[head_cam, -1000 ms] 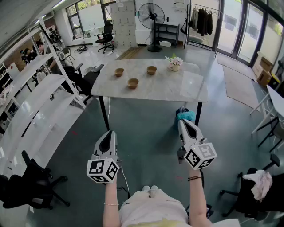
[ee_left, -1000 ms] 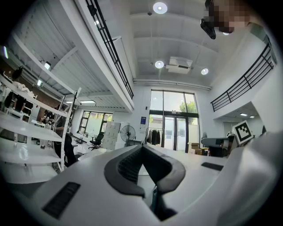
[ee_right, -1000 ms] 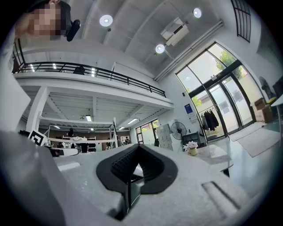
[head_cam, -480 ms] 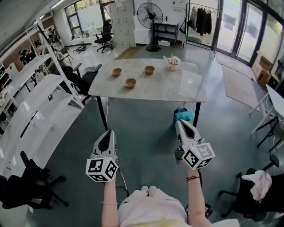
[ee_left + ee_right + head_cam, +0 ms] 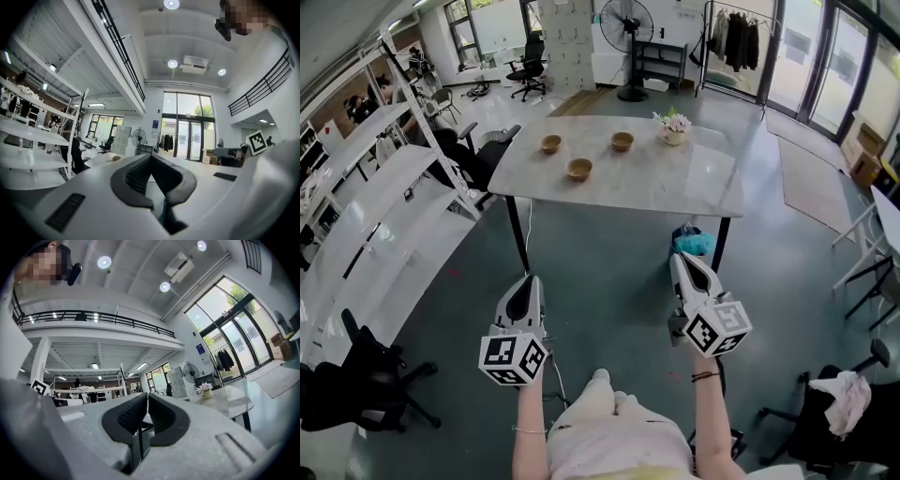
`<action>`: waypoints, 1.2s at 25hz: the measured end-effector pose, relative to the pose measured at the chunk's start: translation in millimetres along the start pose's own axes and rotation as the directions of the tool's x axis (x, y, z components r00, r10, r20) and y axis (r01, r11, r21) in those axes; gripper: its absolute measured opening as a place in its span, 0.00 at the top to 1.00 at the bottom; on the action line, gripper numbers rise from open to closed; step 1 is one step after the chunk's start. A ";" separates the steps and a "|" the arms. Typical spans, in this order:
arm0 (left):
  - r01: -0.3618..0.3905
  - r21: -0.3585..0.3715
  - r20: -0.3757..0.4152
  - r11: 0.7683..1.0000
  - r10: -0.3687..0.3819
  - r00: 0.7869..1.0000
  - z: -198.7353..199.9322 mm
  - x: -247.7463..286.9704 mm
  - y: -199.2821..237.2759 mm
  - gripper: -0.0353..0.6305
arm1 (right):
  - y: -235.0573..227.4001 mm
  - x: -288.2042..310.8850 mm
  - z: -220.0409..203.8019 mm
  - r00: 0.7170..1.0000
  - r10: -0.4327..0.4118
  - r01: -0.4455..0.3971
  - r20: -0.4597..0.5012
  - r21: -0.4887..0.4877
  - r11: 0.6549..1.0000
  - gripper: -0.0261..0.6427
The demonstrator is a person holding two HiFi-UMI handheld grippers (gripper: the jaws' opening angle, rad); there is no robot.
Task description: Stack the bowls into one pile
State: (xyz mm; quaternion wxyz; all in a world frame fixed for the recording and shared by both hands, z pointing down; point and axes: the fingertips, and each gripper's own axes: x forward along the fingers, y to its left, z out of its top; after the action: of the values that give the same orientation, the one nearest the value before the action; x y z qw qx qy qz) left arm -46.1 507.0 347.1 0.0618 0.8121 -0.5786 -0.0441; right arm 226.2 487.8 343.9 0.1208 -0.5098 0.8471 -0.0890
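Brown and unstacked, the left bowl (image 5: 550, 143), front bowl (image 5: 579, 169) and right bowl (image 5: 622, 141) sit apart on the pale table (image 5: 675, 192), so all stacking remains, while the left gripper (image 5: 528, 283) and right gripper (image 5: 683, 260) are clenched empty, well short of it

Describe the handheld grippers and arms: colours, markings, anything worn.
The left gripper and right gripper are pale grey tapered shells with black ribbed fingers. Each has a white cube of black square markers at the rear. The forearms are sleeveless, with a thin bracelet on the left wrist and a dark band on the right.
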 end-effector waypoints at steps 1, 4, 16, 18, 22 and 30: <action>-0.005 0.000 -0.001 1.000 0.005 1.000 -0.3 1.7 0.4 0.95 | -1.3 3.0 -1.2 1.000 0.008 -0.008 -0.008 -0.004 1.000 0.93; -0.019 -0.007 -0.003 1.000 0.019 1.000 -2.0 10.5 10.2 0.95 | -2.5 21.3 -7.4 0.999 0.030 -0.030 -0.030 -0.001 1.000 0.93; -0.019 -0.036 -0.028 0.999 0.018 0.999 -4.3 107.1 72.3 0.95 | -35.7 129.1 -31.1 0.997 0.008 -0.007 -0.076 0.007 1.000 0.86; -0.011 -0.042 -0.035 0.999 0.009 0.999 -5.7 129.0 82.6 0.95 | -44.2 149.5 -33.7 0.997 -0.002 0.003 -0.080 0.007 1.000 0.85; 0.011 -0.049 -0.047 0.999 -0.013 0.999 -3.8 171.3 102.0 0.95 | -59.6 188.6 -34.8 0.996 -0.023 0.024 -0.083 0.016 1.000 0.82; 0.050 -0.060 -0.060 0.997 -0.054 0.997 1.2 243.8 136.1 0.95 | -84.1 254.9 -37.8 0.994 -0.063 0.064 -0.084 0.015 0.998 0.80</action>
State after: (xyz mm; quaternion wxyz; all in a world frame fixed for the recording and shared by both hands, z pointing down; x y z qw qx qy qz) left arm -93.8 232.6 366.6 0.1020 0.8257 -0.5536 -0.0374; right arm 170.8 224.2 374.0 0.0868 -0.5312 0.8340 -0.1215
